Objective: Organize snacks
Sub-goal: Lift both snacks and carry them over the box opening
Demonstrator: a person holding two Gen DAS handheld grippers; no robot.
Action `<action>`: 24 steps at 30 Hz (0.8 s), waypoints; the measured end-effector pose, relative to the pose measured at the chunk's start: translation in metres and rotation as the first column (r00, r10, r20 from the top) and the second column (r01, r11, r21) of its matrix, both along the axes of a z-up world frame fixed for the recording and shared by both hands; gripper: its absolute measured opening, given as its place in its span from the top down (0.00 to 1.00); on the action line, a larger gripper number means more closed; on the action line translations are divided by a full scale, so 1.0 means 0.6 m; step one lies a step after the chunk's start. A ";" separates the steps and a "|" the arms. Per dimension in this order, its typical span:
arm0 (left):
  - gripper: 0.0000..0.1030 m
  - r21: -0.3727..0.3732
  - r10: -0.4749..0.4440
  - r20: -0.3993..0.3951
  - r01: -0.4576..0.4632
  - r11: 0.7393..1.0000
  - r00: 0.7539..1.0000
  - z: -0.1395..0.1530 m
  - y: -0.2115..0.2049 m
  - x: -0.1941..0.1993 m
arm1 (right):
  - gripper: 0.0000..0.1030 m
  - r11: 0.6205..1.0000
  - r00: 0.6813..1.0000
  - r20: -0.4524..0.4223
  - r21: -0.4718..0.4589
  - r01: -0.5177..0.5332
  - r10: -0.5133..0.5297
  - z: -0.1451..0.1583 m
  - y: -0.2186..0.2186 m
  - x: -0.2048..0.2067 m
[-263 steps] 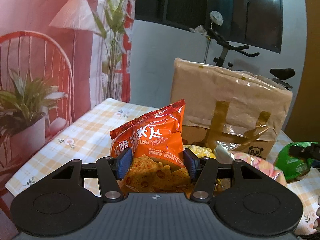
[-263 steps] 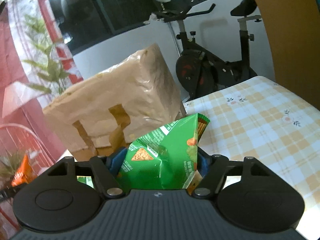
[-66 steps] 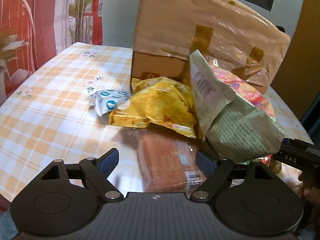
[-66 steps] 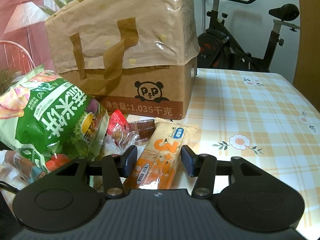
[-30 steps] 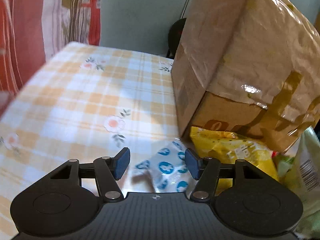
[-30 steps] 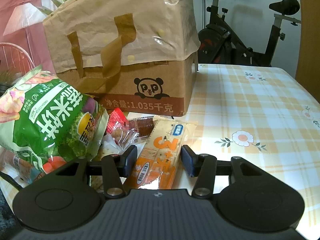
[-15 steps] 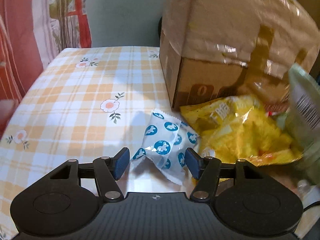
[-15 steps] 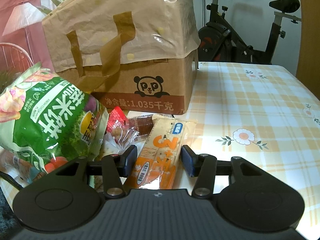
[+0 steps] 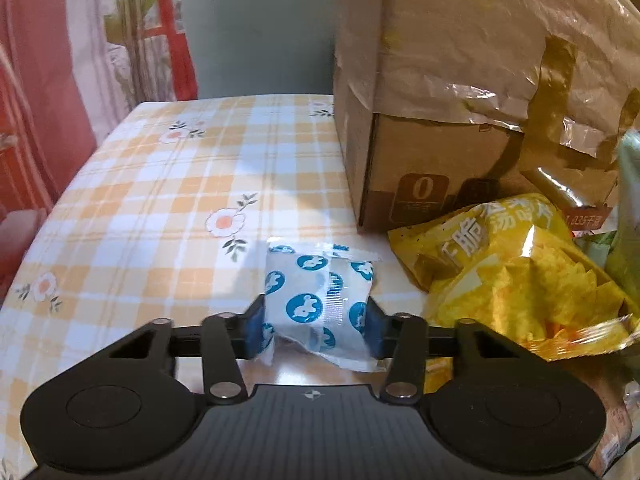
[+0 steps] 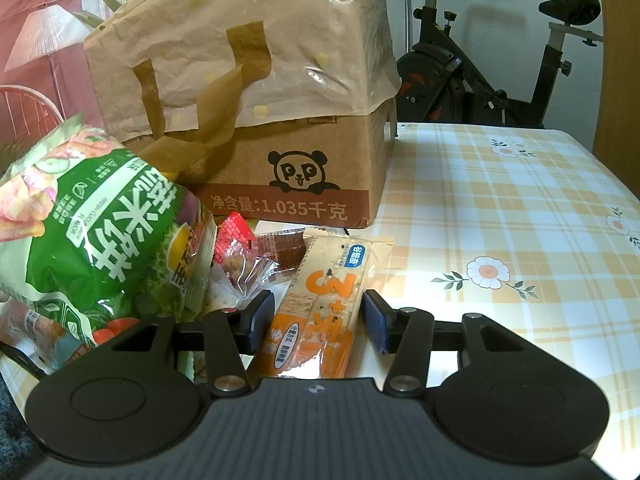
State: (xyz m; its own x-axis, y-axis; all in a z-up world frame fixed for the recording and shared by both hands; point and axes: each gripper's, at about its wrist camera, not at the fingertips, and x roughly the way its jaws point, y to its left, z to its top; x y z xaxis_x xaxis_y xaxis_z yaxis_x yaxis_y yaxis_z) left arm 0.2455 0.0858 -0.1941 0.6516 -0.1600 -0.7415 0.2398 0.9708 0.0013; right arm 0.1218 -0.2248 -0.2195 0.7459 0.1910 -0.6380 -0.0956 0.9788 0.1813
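1. The left gripper (image 9: pixel 315 322) has its fingers (image 9: pixel 254 330) pressed on both sides of a small white packet with blue dots (image 9: pixel 318 298). The packet fills the whole gap between them and lies on the checked surface (image 9: pixel 160 216).
2. To the left of this packet the surface is bare up to its left edge and its far edge. To the right, just beside the packet, lies a yellow chip bag (image 9: pixel 516 264).
3. The right gripper (image 10: pixel 318 320) has its fingers (image 10: pixel 376 322) spread wider than the orange-and-white bar packet (image 10: pixel 324 300) that lies between them. A narrow gap shows on each side, so the fingers do not pinch it.
4. Left of the bar lie small clear candy wrappers (image 10: pixel 256 260), and further left stands a big green bag (image 10: pixel 104 236), leaning against the box.
5. Right of the bar the surface is open as far as its right edge.
6. Behind all the snacks stands a cardboard box (image 10: pixel 304 176) with a panda print, covered on top with a crumpled paper bag (image 10: pixel 248 52). The yellow chip bag touches its lower front.
7. Beyond the surface's far edge stands an exercise bike (image 10: pixel 480 76).
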 end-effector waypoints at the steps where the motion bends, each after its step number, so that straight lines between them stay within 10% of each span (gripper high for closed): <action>1: 0.54 -0.011 0.021 0.001 -0.021 1.000 1.000 0.002 0.005 -0.005 | 0.49 1.000 1.000 0.000 -0.001 0.000 0.000 0.000 0.000 0.000; 13: 0.54 -0.197 0.253 0.059 -0.237 0.951 0.966 0.048 0.039 -0.099 | 0.50 1.000 1.000 -0.001 0.012 0.005 -0.005 0.000 -0.003 0.000; 24: 0.54 -0.255 0.270 0.119 -0.233 0.938 0.956 0.091 0.035 -0.156 | 0.61 0.987 0.992 0.019 0.101 0.122 -0.124 0.008 -0.047 -0.010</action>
State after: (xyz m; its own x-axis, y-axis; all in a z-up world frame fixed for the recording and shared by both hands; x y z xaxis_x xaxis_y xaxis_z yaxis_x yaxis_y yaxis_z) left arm 0.1517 0.1070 -0.1394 0.7940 -0.1347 -0.5928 0.0027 0.9759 -0.2181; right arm 0.1156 -0.2528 -0.2146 0.7834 0.1584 -0.6010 0.0186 0.9606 0.2774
